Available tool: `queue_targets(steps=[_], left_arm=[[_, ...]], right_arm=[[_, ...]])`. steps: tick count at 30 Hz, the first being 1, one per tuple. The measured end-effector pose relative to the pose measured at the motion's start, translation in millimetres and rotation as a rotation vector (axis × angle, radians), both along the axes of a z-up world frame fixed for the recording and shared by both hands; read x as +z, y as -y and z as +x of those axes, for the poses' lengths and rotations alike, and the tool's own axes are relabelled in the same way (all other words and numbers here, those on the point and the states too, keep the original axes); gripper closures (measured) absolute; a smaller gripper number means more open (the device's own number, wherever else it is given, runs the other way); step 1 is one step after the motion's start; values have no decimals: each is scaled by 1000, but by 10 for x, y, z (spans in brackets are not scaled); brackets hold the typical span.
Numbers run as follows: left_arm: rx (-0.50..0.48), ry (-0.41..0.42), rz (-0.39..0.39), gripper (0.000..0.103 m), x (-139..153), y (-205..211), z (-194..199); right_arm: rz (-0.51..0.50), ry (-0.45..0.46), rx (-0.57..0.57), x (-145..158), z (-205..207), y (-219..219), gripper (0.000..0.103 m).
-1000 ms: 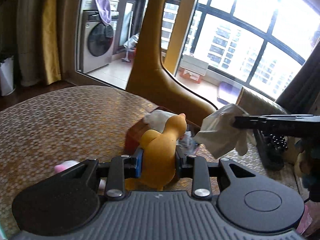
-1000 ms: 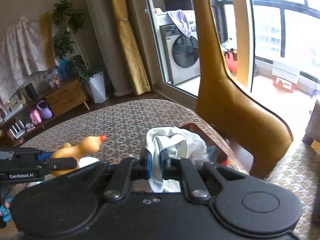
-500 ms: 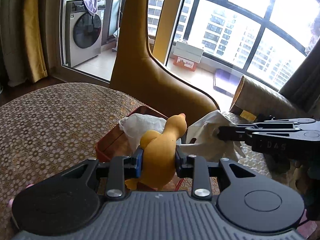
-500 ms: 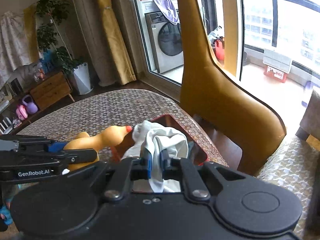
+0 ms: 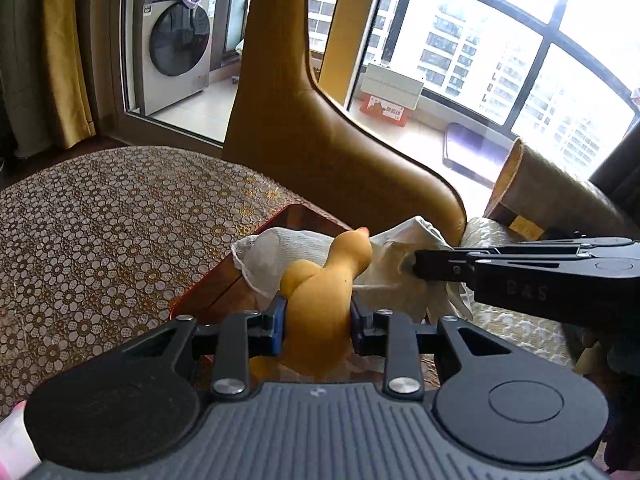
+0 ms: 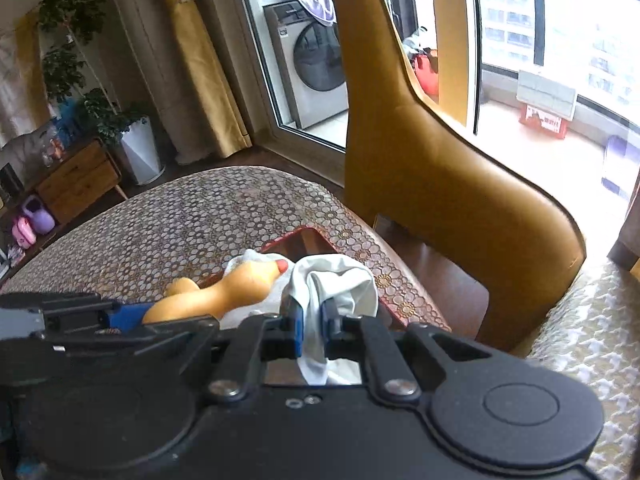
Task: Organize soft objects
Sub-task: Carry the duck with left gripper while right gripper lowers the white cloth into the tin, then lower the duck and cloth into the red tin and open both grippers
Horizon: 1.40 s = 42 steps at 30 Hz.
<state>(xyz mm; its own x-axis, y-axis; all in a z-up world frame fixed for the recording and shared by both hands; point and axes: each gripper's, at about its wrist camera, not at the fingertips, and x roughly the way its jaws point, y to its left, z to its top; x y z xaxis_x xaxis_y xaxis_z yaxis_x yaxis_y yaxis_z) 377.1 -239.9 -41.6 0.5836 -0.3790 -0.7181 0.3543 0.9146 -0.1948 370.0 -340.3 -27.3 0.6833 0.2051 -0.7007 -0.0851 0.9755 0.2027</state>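
My left gripper (image 5: 318,322) is shut on a yellow rubber duck (image 5: 320,300) with an orange beak, held over a reddish-brown box (image 5: 224,284) at the table's far edge. A white mesh cloth (image 5: 264,256) lies in that box. My right gripper (image 6: 312,330) is shut on a crumpled white cloth (image 6: 336,284), which hangs beside the duck (image 6: 228,292) above the same box (image 6: 304,240). In the left wrist view the right gripper (image 5: 416,268) comes in from the right, pinching the white cloth (image 5: 404,240).
A patterned tablecloth (image 5: 100,232) covers the round table. A tall tan leather chair back (image 5: 332,148) stands just beyond the box. A patterned cushion seat (image 6: 592,344) lies to the right. A pink object (image 5: 14,444) sits at the lower left edge.
Both grippers have moved forward and down toward the box, each keeping its hold. The duck and the white cloth now hang side by side over it.
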Motion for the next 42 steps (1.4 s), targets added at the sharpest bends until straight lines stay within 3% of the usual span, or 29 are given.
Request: queue_targets(steps=[10,23,26,28,30,42], left_arm=[[25,-60,18,73,-327,-15,221],[11,-100,31,72,-504,-36,239],[10,-100,38,64,-506,-30,227],[9,-97,44,47,-497,-22,205],[6,-82,48,40,-475,-15,179],[12,-48,27,33,-293,-141,-4]], right_arm=[[12,-66,3,-395,173,20,94],[-13,-83,30,-571,173,-45,79],[-8,-85,30,-574,146,-33,77],[-20,-84,38,-576,120,-41,75],[-34,-75,44,-568,92,-47,73],[-40,-30,57,-414,-145,-1,55]])
